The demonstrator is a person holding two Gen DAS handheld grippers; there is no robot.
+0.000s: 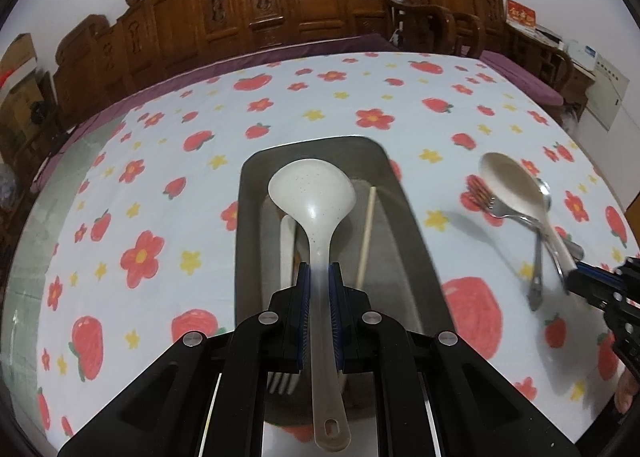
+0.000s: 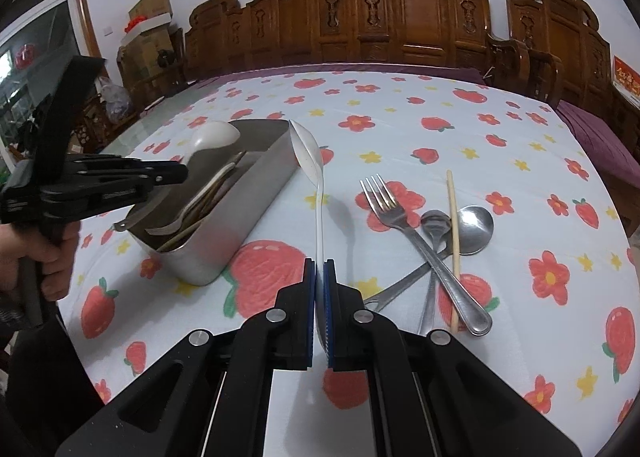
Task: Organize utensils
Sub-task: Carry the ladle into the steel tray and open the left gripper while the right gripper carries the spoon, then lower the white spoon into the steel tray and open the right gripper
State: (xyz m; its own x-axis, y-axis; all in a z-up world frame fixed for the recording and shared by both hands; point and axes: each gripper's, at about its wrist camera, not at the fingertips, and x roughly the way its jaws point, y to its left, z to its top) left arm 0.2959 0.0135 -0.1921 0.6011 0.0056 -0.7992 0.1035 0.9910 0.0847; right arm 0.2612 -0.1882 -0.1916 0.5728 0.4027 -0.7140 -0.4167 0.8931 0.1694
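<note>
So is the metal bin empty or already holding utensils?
Holding some: the metal bin shows a fork, a chopstick and pale handles inside.

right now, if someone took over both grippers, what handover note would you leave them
Left gripper: shut on the white ladle, held over the metal tray.
Right gripper: shut on the white spoon, held above the tablecloth beside the tray.
Done: the tray already holds a white spoon, a fork and chopsticks.
Left: put in the ladle and the held spoon, then the fork, two metal spoons and the chopstick lying crossed on the tablecloth to the right of the tray.
</note>
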